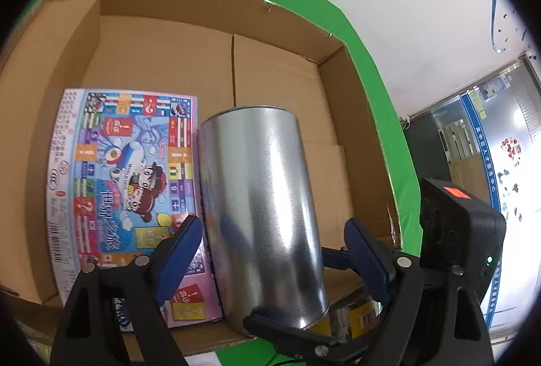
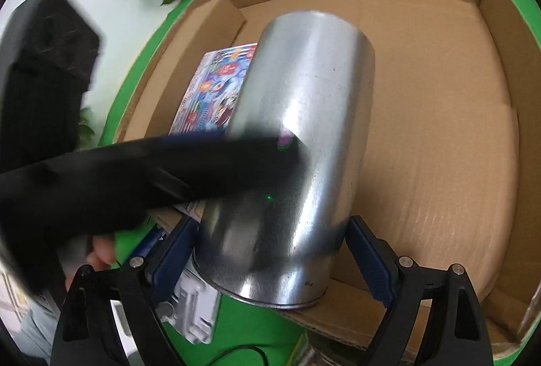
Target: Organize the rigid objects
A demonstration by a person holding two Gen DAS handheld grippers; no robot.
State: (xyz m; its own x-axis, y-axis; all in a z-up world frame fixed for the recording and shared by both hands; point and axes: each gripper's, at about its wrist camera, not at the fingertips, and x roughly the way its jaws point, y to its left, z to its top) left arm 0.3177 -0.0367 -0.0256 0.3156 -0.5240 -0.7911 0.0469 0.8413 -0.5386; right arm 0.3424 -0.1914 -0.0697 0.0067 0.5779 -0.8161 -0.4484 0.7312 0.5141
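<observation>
Blue pads (image 2: 368, 259) of the right gripper (image 2: 270, 254) clamp the metal can (image 2: 304, 136) over the cardboard box (image 2: 490, 38); the left gripper (image 1: 274, 251) gapes around it. Next, I judge: lower it beside the game box (image 1: 125, 183).

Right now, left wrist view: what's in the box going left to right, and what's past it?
Box's left wall → board game box lying flat → silver can between the left gripper fingers → bare cardboard floor → box's right wall → green cloth → right gripper.
</observation>
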